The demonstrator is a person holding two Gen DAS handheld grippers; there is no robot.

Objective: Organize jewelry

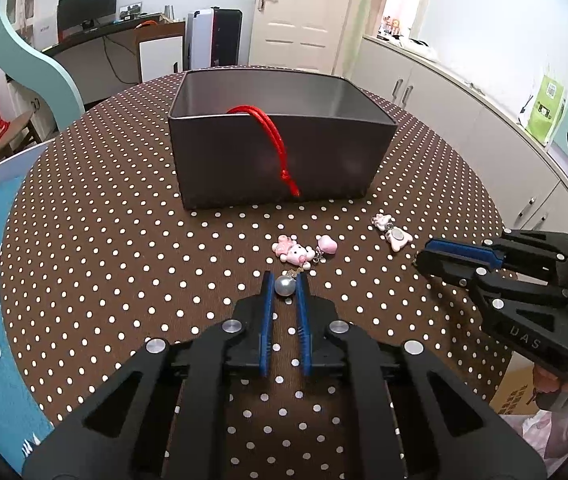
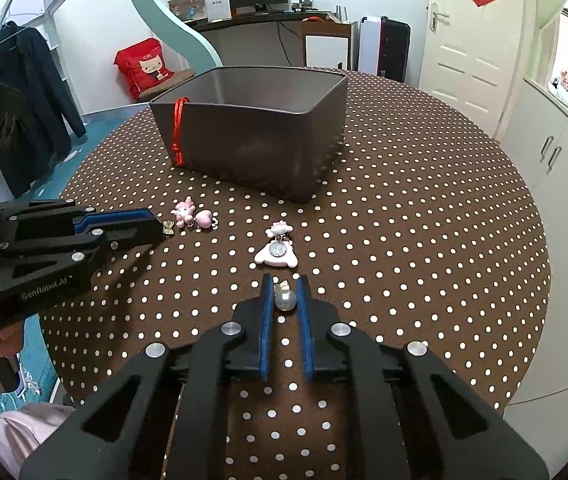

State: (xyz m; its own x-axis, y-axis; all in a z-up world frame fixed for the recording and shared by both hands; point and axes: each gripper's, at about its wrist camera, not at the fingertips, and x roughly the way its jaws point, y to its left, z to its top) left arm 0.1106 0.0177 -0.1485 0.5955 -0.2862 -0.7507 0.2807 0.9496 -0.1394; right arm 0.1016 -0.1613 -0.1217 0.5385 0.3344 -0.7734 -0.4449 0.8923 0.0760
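Now both grippers pinch a pearl bead each on the round polka-dot table (image 1: 124, 208). At lower centre of the left wrist view, the left gripper (image 1: 285, 280) has its blue pads closed on a grey pearl (image 1: 285, 286), whose small gold link leads up-frame to a pink cat charm (image 1: 293, 251) and a pink heart (image 1: 327, 243); that earring's long axis runs from the jaws toward the box, bending right at the heart. At lower centre of the right wrist view, the right gripper (image 2: 285, 286) has its pads closed on a second pearl (image 2: 285, 300), and this earring lies almost straight up-frame, through a pink bear-shaped charm with a silver disc (image 2: 277, 254) to a small pink-and-white piece (image 2: 279, 230). Beyond both earrings stands an open grey box (image 1: 280, 160), upper centre of frame, with a red cord (image 1: 274, 140) draped over its near wall and hanging down the outside. Between each gripper and the box lie only the charms and bare cloth. In the left view the right gripper enters from the right edge, just beside the bear charm; in the right view the left gripper enters from the left edge, near the cat charm. The table's curved edge lies well outside both earrings, with open cloth to either side of the box.
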